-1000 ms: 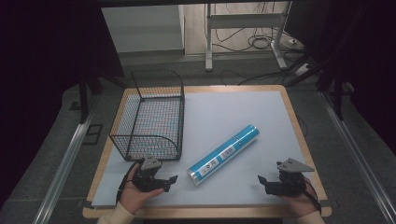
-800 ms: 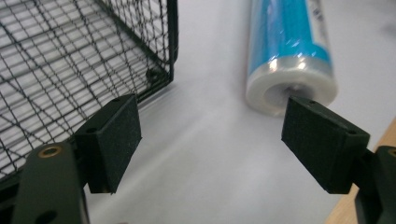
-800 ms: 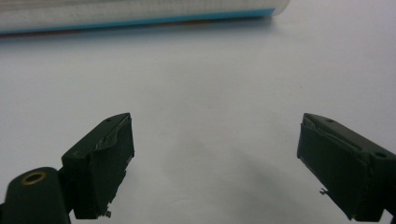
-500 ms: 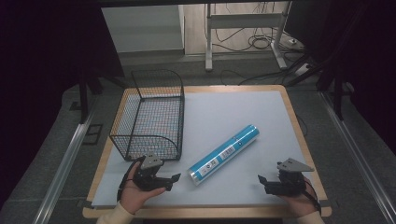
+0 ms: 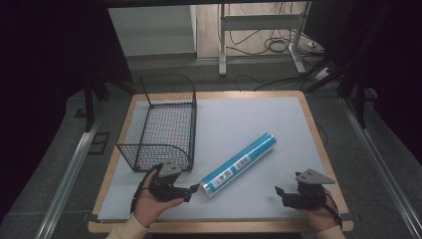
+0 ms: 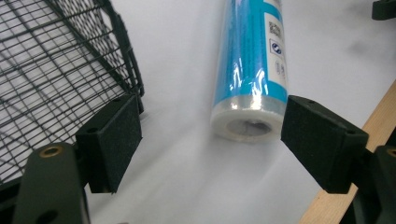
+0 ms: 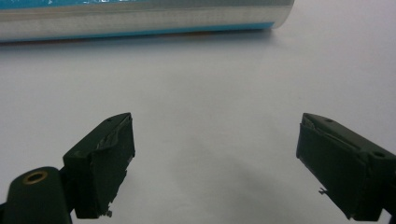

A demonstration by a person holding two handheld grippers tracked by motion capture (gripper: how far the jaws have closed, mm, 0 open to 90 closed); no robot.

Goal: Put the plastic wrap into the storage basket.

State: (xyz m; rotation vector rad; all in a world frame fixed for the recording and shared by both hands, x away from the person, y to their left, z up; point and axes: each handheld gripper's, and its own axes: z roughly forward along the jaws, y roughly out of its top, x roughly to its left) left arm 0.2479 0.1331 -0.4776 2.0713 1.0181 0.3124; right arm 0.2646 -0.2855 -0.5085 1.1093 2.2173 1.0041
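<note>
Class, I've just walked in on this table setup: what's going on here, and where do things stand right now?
A person sits at a table covered by a pale mat, holding a two-jaw gripper in each hand. The left gripper is open, its jaws pointed at the near end of a blue plastic-wrapped roll lying on its side, not yet gripping it. The right gripper is open too, resting near the table's front right, apart from the roll. A black wire basket stands to the left.

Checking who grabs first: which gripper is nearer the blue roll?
The left gripper, jaws open right at the blue roll's near end; the right gripper sits farther off.
</note>
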